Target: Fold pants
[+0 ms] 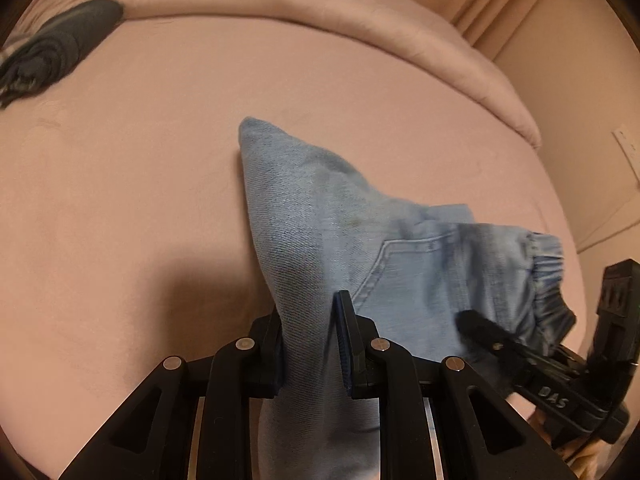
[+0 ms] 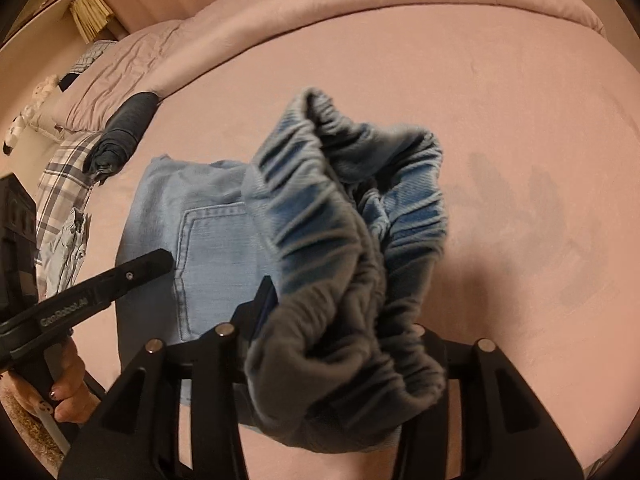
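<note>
Light blue denim pants (image 1: 320, 216) hang lifted above a pink bed (image 1: 120, 200). My left gripper (image 1: 308, 332) is shut on a bunched fold of the denim near the back pocket (image 1: 400, 268). My right gripper (image 2: 340, 320) is shut on the gathered elastic waistband (image 2: 344, 216), which bunches up in front of its camera and hides its right finger. In the left wrist view the right gripper (image 1: 560, 344) shows at the lower right by the waistband (image 1: 548, 272). In the right wrist view the left gripper's finger (image 2: 132, 272) lies over the pocket panel (image 2: 208, 248).
A rolled dark garment (image 1: 60, 44) lies at the far left of the bed, also in the right wrist view (image 2: 120, 136). A plaid cloth (image 2: 64, 176) and pale items lie by the pillows. A folded pink duvet (image 1: 320, 0) rims the far side. A wall outlet (image 1: 628, 148) is on the right.
</note>
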Demonstrator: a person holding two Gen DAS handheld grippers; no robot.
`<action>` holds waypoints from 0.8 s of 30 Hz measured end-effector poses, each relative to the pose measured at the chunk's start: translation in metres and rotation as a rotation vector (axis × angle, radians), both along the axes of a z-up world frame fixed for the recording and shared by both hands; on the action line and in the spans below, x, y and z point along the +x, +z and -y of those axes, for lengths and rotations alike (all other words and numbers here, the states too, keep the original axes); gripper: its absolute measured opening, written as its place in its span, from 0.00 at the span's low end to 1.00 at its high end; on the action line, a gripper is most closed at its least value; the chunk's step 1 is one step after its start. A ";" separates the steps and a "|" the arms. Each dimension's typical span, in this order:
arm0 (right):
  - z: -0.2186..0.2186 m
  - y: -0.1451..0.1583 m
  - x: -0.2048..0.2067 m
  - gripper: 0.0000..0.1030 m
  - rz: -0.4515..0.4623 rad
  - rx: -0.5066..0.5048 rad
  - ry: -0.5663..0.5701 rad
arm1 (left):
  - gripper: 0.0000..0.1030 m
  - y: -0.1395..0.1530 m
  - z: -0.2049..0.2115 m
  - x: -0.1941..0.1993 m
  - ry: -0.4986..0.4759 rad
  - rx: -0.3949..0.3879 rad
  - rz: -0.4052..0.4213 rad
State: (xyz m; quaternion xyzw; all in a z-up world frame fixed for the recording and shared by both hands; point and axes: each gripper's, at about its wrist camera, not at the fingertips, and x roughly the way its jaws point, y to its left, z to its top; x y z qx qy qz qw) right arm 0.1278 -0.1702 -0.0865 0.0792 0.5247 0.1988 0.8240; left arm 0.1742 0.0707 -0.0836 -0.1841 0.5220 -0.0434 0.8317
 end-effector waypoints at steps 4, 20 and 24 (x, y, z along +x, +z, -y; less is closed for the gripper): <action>0.004 -0.011 0.006 0.56 -0.028 -0.022 -0.023 | 0.26 -0.009 -0.002 -0.002 0.010 0.012 -0.003; 0.026 0.008 -0.024 0.78 0.040 -0.120 -0.077 | 0.51 0.028 0.002 -0.064 0.015 0.088 0.059; 0.031 0.031 -0.038 0.79 0.114 -0.140 -0.071 | 0.71 0.060 0.011 -0.076 0.013 0.131 0.141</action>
